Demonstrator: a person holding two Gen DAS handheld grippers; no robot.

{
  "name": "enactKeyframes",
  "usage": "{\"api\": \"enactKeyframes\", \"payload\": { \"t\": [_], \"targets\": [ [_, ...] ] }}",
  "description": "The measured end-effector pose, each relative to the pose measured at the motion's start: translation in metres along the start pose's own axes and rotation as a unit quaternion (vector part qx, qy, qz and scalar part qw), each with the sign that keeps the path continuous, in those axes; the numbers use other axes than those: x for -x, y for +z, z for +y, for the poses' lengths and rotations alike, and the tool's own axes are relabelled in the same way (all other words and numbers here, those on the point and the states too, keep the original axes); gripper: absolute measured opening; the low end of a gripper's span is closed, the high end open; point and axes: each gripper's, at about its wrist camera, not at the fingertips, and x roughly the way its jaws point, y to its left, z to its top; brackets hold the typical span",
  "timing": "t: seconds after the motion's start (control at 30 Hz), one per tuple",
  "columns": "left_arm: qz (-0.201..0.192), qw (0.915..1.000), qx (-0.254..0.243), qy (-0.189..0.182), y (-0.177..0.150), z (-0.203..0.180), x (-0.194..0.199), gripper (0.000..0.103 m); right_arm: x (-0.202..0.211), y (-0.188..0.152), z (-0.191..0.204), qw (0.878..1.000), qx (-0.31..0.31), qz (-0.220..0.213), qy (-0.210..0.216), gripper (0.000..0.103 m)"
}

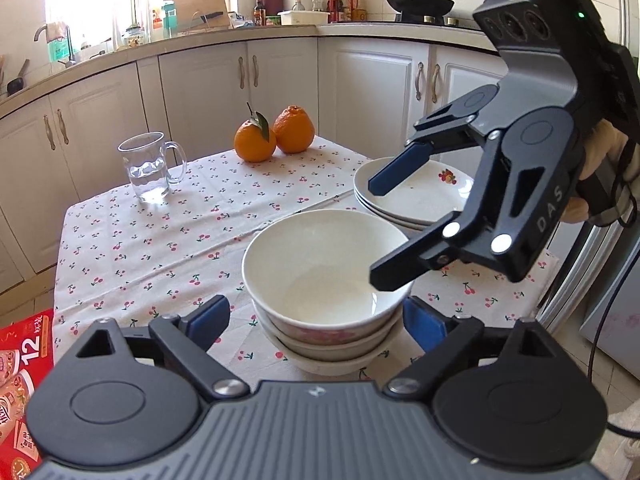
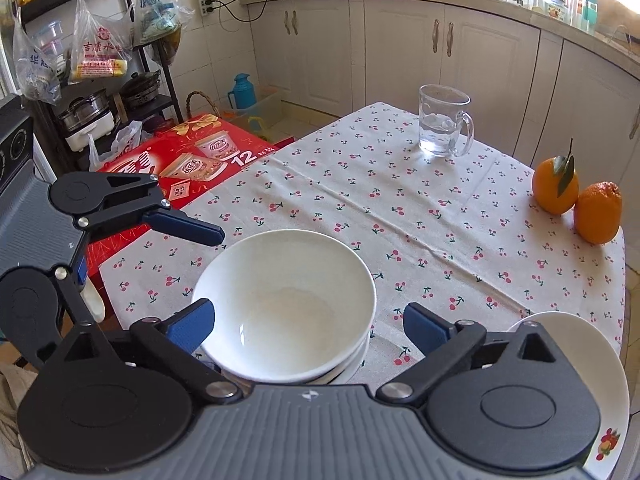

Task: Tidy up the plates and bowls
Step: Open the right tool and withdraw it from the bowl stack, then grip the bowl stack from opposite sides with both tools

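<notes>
**Bowls stacked, plates beside**

Stack of white bowls near front edge of desk, with stack of plates just behind on right. Left hand-held gripper spread wide around bowl stack, pads clear. Right hand-held gripper gaping wide above bowls, empty. Further off: glass mug, two oranges.

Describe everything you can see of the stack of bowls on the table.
The stack of bowls is three nested bowls, glossy white and ceramic-looking, with a pink flower band outside. The top bowl is upright and empty. The stack stands on the cherry-print tablecloth near the table's front edge, beside the stacked plates. The left tool brackets it with open jaws; the right tool hangs open over its rim. Neither visibly grips it.
</notes>
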Motion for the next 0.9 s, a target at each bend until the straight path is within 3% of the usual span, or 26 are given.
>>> {"api": "enactKeyframes", "payload": {
  "t": [0.2, 0.33, 0.5, 0.7, 0.9],
  "targets": [
    [0.030, 0.9988, -0.037, 0.013, -0.008, 0.004, 0.003, 0.097, 0.020, -0.019, 0.016, 0.998, 0.061, -0.003, -0.024, 0.103],
    [0.046, 0.9980, -0.040, -0.017, -0.018, 0.010, -0.005, 0.097, 0.016, -0.038, 0.025, 0.995, 0.097, 0.018, -0.033, 0.103],
    [0.079, 0.9950, -0.054, -0.029, -0.025, 0.017, -0.027, 0.097, -0.005, -0.054, 0.029, 0.991, 0.118, 0.044, -0.038, 0.103],
    [0.095, 0.9903, -0.077, -0.067, -0.022, 0.028, -0.049, 0.097, -0.027, -0.055, 0.024, 0.989, 0.135, 0.053, -0.030, 0.103],
    [0.109, 0.9798, -0.125, -0.112, -0.015, 0.032, -0.065, 0.096, -0.045, -0.050, 0.014, 0.986, 0.150, 0.067, -0.014, 0.103]
  ]
}}
